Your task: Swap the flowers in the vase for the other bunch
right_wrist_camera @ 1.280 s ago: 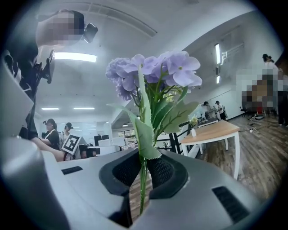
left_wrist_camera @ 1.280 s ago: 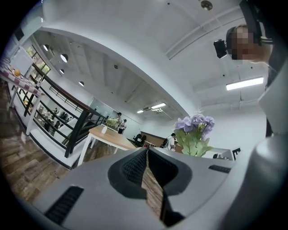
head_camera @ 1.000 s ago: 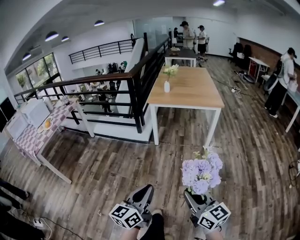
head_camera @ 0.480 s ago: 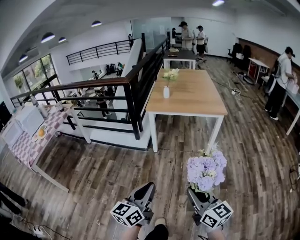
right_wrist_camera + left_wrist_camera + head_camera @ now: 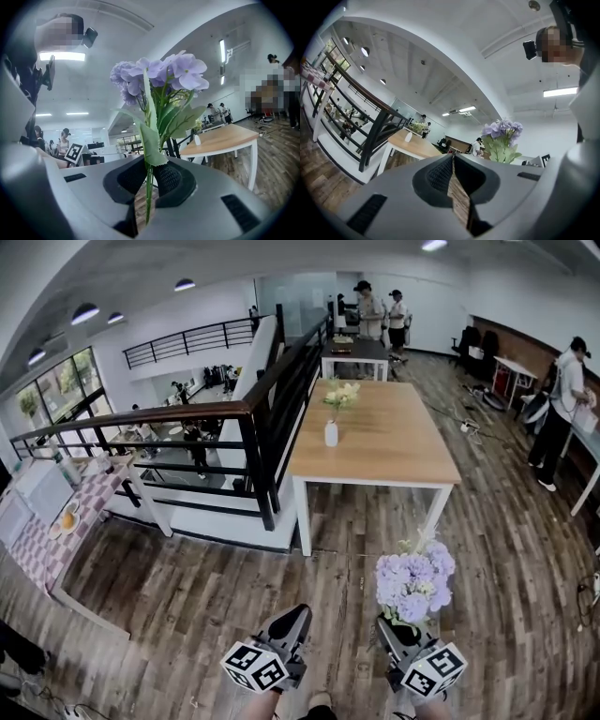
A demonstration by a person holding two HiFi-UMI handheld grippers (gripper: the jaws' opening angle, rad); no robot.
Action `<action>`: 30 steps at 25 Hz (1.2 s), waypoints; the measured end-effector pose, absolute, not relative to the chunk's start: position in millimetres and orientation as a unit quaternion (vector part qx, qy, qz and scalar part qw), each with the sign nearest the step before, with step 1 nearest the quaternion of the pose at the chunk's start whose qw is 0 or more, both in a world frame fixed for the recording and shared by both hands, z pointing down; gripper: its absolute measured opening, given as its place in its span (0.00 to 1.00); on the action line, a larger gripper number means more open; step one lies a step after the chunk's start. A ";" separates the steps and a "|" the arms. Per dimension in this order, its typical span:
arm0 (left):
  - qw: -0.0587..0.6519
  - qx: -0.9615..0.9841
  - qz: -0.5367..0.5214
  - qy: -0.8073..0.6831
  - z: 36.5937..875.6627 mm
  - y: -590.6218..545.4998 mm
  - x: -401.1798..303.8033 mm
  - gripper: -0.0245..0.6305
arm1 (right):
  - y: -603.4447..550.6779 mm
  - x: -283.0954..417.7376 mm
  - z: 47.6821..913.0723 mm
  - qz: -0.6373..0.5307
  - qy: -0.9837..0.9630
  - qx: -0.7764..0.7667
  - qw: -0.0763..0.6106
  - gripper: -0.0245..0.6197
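Two grippers sit low in the head view, as they did a second ago, while the room has slid toward them. The wooden table [image 5: 398,442] now stands larger and lower in the frame, and the checkered side table [image 5: 33,545] has drifted toward the left edge.

The left gripper [image 5: 298,615] has its jaws pressed together with nothing between them. The right gripper [image 5: 392,628] stays clamped on the green stems of the purple hydrangea bunch [image 5: 412,582], which stands upright above it. In the right gripper view the stems [image 5: 148,187] run down between the ribbed pads.

The white vase [image 5: 331,433] holds pale flowers [image 5: 341,393] and stands well apart from the grippers, near the table's left edge, on its far half. The table's near half is bare.

A black railing [image 5: 251,432] runs close along the table's left side. Bare plank floor [image 5: 206,587] lies open between the grippers and the table's near white legs. To the right of the table the floor is wide, with cables [image 5: 469,423] near its far corner and a person [image 5: 562,399] standing beyond them.
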State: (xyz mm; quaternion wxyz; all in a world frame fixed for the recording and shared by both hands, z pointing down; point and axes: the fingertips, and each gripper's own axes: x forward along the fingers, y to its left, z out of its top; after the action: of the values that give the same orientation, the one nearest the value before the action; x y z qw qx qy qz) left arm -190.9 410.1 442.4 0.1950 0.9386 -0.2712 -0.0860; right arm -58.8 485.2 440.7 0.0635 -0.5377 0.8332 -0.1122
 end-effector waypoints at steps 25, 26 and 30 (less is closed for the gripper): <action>0.192 0.937 -0.070 -0.284 440.1 235.0 -162.6 0.07 | 307.4 -16.4 449.9 -0.127 0.827 -0.541 0.083 0.12; 0.190 0.937 -0.071 -0.283 438.6 225.4 -158.4 0.07 | 298.4 -12.1 449.9 -0.126 0.827 -0.542 0.085 0.12; 0.191 0.938 -0.071 -0.281 442.8 194.5 -144.4 0.07 | 268.2 -0.5 457.6 -0.129 0.825 -0.543 0.085 0.12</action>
State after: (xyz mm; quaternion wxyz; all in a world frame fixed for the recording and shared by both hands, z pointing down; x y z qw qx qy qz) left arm -144.4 194.5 442.8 0.1906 0.9380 -0.2807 -0.0713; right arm -0.5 268.2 457.6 0.0850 -0.5432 0.8253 -0.1287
